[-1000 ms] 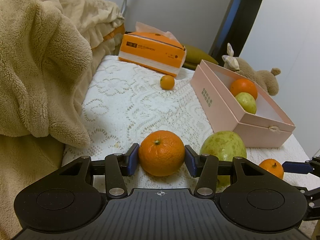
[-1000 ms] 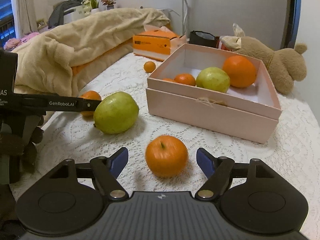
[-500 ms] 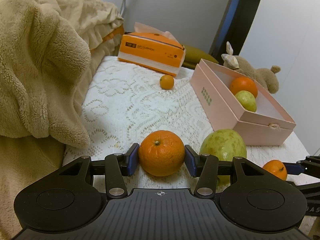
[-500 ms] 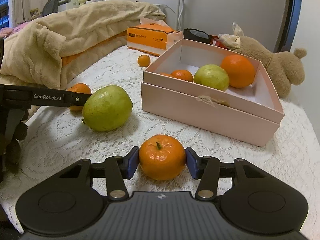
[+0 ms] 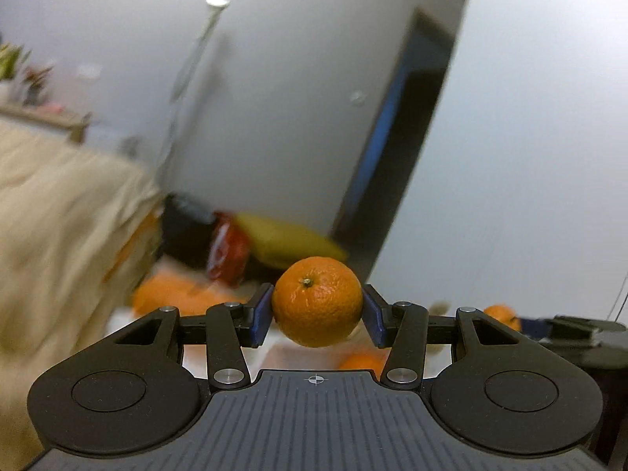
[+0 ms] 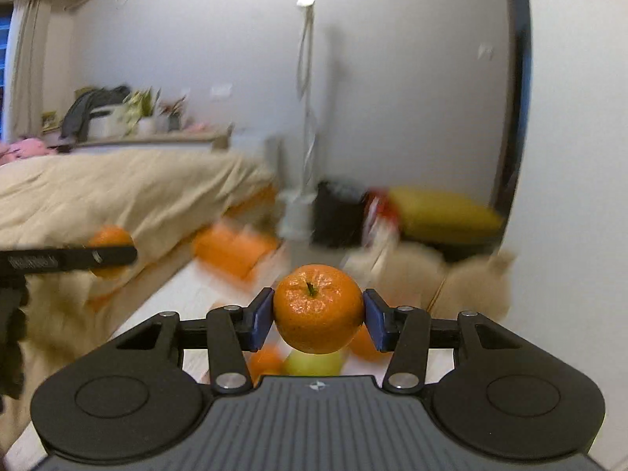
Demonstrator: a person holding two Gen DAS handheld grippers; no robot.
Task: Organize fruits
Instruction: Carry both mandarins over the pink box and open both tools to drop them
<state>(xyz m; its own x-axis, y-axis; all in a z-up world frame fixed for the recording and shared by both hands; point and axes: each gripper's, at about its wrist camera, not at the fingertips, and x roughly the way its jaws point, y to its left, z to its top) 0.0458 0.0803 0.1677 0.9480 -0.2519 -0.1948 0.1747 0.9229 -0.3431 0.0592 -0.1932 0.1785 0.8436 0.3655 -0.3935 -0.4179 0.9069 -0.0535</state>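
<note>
Now carrying two mandarins: left hand-held gripper [image 5: 317, 314] clamping one mandarin [image 5: 317, 301], right hand-held gripper [image 6: 318, 320] clamping another mandarin [image 6: 318, 308]; keeping both level, heading above the blurred boxed fruit [image 6: 314, 363] below.

One tangerine [image 5: 317, 301] sits between the left gripper's [image 5: 317, 314] pads, another tangerine [image 6: 318, 308] between the right gripper's [image 6: 318, 316].

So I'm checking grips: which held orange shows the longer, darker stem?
The right gripper's orange: a dark stalk stands from a dimple. The left gripper's orange shows only a short nub.
</note>
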